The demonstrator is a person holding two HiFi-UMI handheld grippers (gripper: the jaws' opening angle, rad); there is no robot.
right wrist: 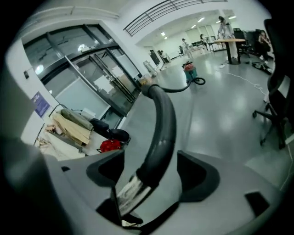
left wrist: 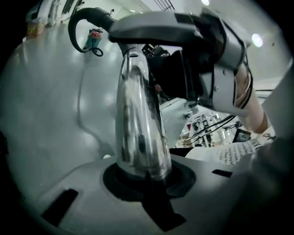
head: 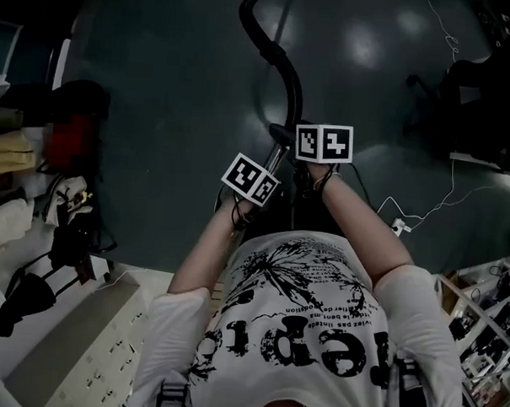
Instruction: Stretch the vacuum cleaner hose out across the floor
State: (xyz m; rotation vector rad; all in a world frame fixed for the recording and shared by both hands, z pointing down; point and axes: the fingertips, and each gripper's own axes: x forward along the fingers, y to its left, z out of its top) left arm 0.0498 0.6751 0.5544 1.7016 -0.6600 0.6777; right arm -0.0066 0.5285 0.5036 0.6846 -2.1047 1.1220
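Risk: w/ only one grip made, the metal tube (left wrist: 138,124) could be slipped out of the left hand-held gripper (left wrist: 147,176) once pulled (chrome is slick). That gripper is clamped on the tube. The right hand-held gripper (right wrist: 151,179) is spread wide; the black hose (right wrist: 163,119) is framed between its jaws, untouched. The hose is trailed over the floor (right wrist: 220,105) toward the cleaner (right wrist: 188,72), well away.

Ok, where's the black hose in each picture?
Head view: the black hose curves from top centre down to the middle.
Left gripper view: the hose loops at top left, above the shiny tube.
Right gripper view: the hose runs up the centre, between the jaws.
Shared: the little vacuum cleaner, far off in both gripper views.
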